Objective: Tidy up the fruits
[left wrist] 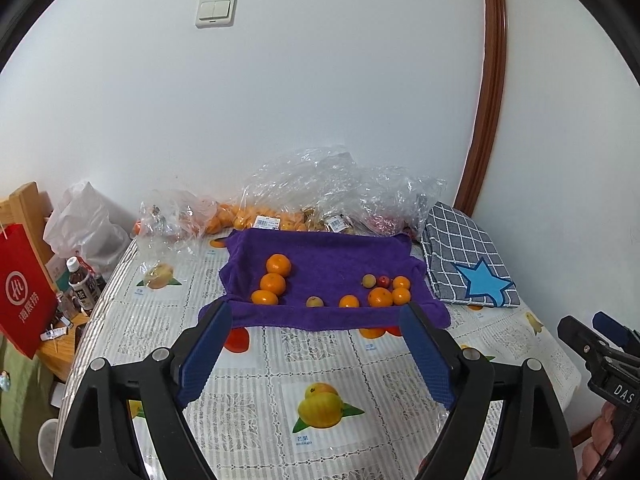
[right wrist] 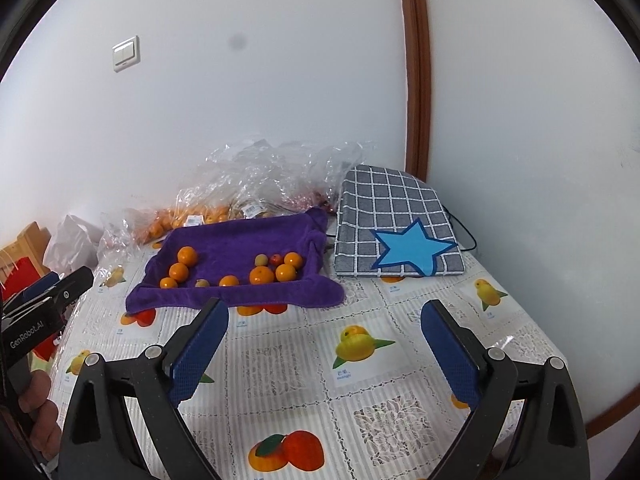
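A purple towel (left wrist: 320, 264) (right wrist: 240, 236) lies on the table and holds loose fruit. Three oranges (left wrist: 273, 282) (right wrist: 179, 271) sit in a line at its left. More oranges (left wrist: 380, 297) (right wrist: 262, 275), a small red fruit (left wrist: 384, 280) (right wrist: 275, 259) and two small yellowish fruits (left wrist: 314, 301) (right wrist: 202, 283) lie at its middle and right. My left gripper (left wrist: 316, 314) is open and empty above the table, just short of the towel's near edge. My right gripper (right wrist: 324, 308) is open and empty, near the towel's front right corner.
Clear plastic bags of fruit (left wrist: 280, 208) (right wrist: 224, 204) lie behind the towel against the wall. A grey checked cloth with a blue star (left wrist: 468, 264) (right wrist: 396, 228) lies right of the towel. A bottle (left wrist: 82, 286) and a red bag (left wrist: 24, 292) stand left of the table (left wrist: 320, 360).
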`<action>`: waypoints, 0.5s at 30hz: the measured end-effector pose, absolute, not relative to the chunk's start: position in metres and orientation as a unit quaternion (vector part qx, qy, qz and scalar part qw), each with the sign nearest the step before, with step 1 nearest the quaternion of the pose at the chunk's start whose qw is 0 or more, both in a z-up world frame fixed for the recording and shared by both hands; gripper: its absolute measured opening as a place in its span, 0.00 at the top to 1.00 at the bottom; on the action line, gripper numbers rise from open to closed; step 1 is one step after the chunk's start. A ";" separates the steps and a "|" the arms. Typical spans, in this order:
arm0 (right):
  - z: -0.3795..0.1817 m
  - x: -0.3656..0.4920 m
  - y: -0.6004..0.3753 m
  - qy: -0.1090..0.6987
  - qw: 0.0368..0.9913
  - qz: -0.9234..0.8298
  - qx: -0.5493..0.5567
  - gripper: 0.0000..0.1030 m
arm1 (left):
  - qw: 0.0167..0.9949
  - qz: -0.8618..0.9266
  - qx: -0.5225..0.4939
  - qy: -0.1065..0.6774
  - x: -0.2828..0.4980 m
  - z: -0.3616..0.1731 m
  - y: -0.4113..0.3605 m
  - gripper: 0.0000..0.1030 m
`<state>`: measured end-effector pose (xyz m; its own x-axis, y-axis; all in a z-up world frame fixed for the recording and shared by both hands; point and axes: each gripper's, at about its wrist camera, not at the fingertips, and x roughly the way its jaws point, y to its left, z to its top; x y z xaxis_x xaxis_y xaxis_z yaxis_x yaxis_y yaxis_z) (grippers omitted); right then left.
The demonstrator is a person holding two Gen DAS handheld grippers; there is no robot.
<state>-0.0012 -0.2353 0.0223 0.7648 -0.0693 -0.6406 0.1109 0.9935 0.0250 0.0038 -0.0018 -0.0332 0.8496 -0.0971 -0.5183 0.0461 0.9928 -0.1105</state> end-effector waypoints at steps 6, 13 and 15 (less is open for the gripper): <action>0.025 -0.004 -0.230 0.338 0.939 -0.055 0.018 0.07 | 0.961 -0.035 -0.046 0.271 0.002 -0.032 -0.002 0.17; 0.027 -0.005 -0.229 0.336 0.940 -0.055 0.016 0.07 | 0.961 -0.031 -0.047 0.269 0.000 -0.030 -0.002 0.17; 0.027 -0.004 -0.229 0.336 0.940 -0.055 0.016 0.07 | 0.961 -0.030 -0.048 0.269 0.000 -0.030 -0.002 0.17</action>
